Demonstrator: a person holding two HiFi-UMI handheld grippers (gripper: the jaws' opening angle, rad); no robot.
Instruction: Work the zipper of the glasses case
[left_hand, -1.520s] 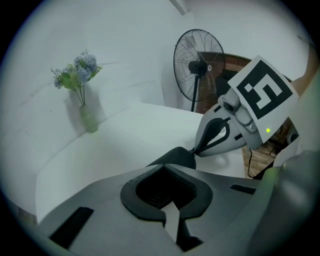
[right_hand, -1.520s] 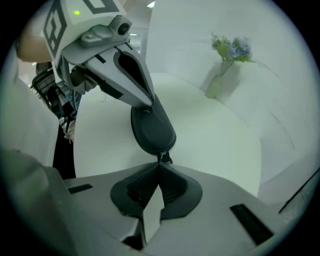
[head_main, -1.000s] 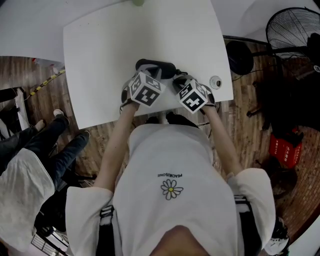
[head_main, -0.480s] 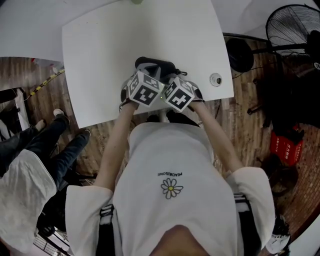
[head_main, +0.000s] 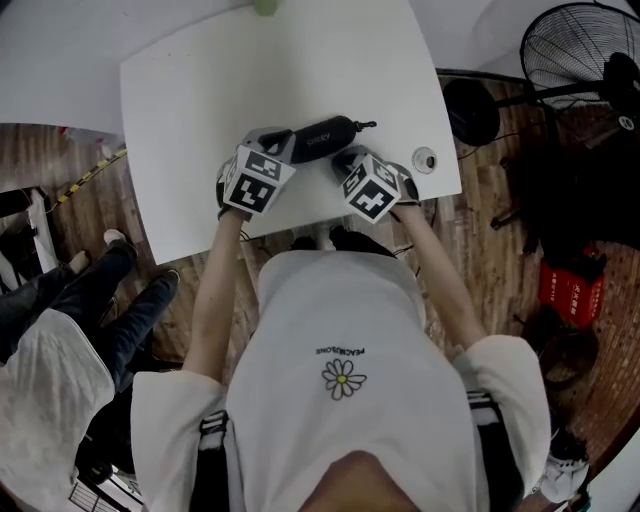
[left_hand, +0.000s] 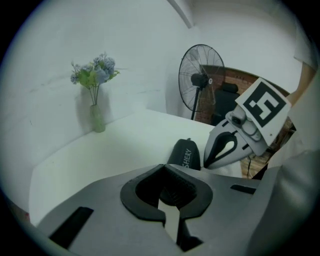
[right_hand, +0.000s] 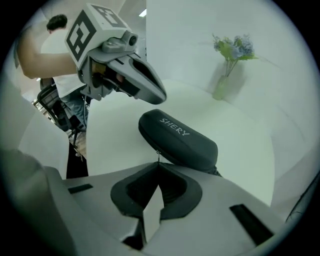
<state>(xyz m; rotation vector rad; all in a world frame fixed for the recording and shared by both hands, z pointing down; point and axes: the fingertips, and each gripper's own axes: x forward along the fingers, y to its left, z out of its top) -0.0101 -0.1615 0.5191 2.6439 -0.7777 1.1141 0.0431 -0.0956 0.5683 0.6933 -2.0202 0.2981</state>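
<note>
- Jaws of the right gripper (right_hand: 159, 164): closed. The thin zipper pull (right_hand: 158, 154) runs down into their tips and looks pinched.
- Jaws of the left gripper (left_hand: 162, 166): closed, nothing visible between them. Tips sit at the left end of the glasses case (head_main: 320, 138); contact unclear.
- Case lies on the white surface (head_main: 250, 70), near its front edge, between the two grippers.
- Judgement: stiff shell, light, likely to slide when the pull is tugged. Brace the left end; grip only the small tab.
</note>
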